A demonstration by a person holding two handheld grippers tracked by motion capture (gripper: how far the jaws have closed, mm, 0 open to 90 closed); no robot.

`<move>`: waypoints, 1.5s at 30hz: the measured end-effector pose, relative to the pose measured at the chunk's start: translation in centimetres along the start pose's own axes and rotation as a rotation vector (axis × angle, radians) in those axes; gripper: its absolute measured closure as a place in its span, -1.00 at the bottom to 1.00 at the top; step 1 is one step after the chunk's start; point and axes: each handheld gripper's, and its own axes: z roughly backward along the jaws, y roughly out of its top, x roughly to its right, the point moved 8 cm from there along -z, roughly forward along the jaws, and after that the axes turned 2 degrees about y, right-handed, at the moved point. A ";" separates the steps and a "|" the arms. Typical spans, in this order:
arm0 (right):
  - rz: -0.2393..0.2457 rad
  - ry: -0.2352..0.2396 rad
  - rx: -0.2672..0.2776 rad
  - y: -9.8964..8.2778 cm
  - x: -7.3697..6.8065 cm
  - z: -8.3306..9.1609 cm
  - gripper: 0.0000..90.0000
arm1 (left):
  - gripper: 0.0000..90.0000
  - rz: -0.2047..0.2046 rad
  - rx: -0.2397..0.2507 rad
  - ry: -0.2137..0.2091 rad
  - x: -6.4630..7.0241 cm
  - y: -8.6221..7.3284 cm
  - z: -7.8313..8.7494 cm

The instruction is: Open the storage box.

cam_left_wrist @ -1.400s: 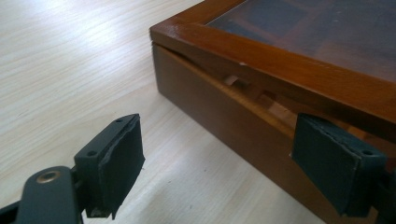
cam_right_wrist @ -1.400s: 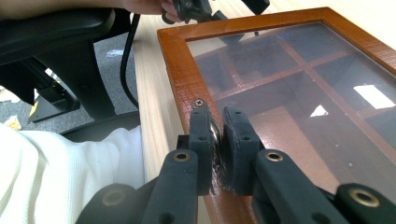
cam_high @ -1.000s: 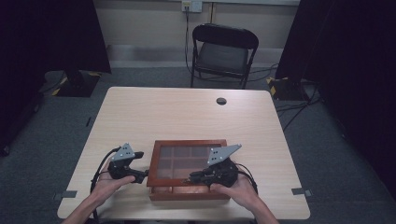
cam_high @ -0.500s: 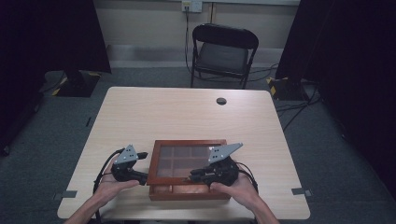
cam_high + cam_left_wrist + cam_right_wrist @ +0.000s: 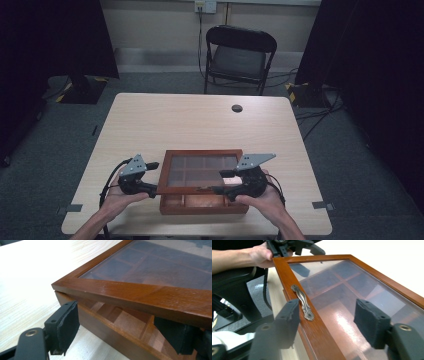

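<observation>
Since a second ago the glass lid (image 5: 200, 170) of the one wooden box (image 5: 202, 204) has lifted at its near edge, a gap showing over the compartments. The box sits at the near middle of the surface (image 5: 200, 120). Two claws: the left claw (image 5: 150, 177) spread at the lid's corner, the right claw (image 5: 220, 182) spread astride the rail bearing one brass handle (image 5: 303, 302).

The table (image 5: 200, 120) is bare toward twelve o'clock (save a small dark disc (image 5: 237, 108)). The wooden box (image 5: 202, 187), its glass lid (image 5: 200, 170) tilted up, blocks the near middle between both grippers.
</observation>
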 end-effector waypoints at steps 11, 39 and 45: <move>-0.038 -0.054 0.058 -0.1 1.4 2.2 -0.58 | -0.51 0.021 0.053 -0.014 -0.1 1.5 0.7; -0.018 -0.164 0.079 0.2 4.3 4.0 -0.67 | -0.36 0.040 0.119 -0.026 -0.5 4.7 0.7; -0.036 -0.184 0.088 0.5 5.6 3.9 -0.66 | -0.33 0.051 0.117 -0.033 -0.7 5.4 0.7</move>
